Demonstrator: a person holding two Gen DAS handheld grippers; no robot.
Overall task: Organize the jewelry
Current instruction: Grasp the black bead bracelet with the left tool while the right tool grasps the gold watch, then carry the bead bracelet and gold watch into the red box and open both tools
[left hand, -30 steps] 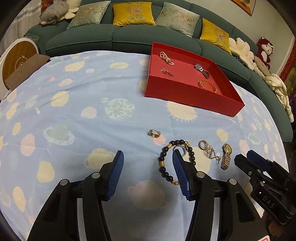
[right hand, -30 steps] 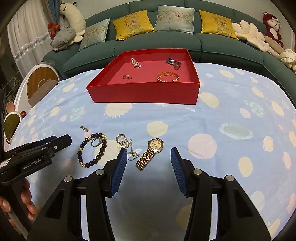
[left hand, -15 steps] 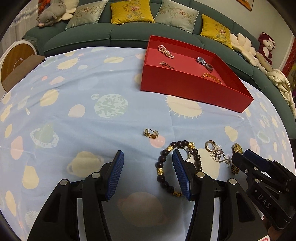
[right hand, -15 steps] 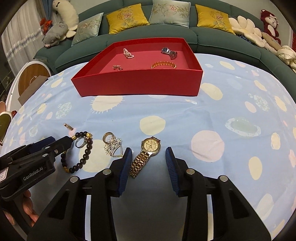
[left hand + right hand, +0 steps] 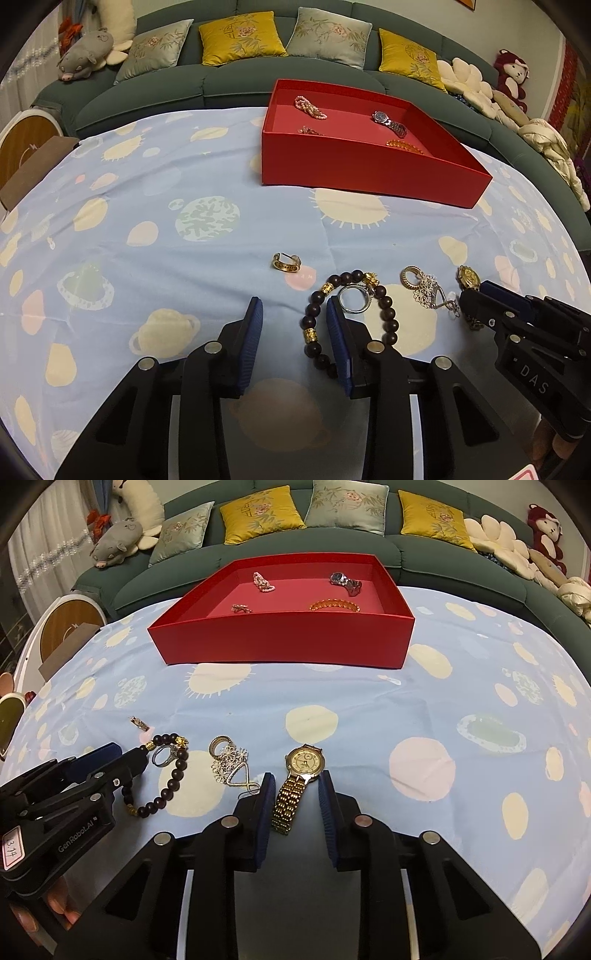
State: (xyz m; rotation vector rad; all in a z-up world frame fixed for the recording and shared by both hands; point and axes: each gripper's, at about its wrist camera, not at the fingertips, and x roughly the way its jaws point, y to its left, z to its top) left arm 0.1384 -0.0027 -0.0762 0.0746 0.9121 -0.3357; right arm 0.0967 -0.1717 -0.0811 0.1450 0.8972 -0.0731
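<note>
1. Now the right gripper (image 5: 293, 794) has its jaws closing on the gold watch (image 5: 297, 781), whose band lies between the pads, not yet pinched (a sliver of gap shows either side).
2. The watch's long axis runs along the fingers, face just beyond the tips.
3. The left gripper (image 5: 293, 326), jaws also closing, straddles the near-left arc of the bead bracelet (image 5: 349, 319).
4. The red box (image 5: 284, 638) sits well ahead of both.

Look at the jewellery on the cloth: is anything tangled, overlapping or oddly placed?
Yes. A silver ring lies inside the dark bead bracelet, overlapping its beads, and the silver pendants are bunched in a tangle beside the gold watch. Nothing looks broken.
</note>
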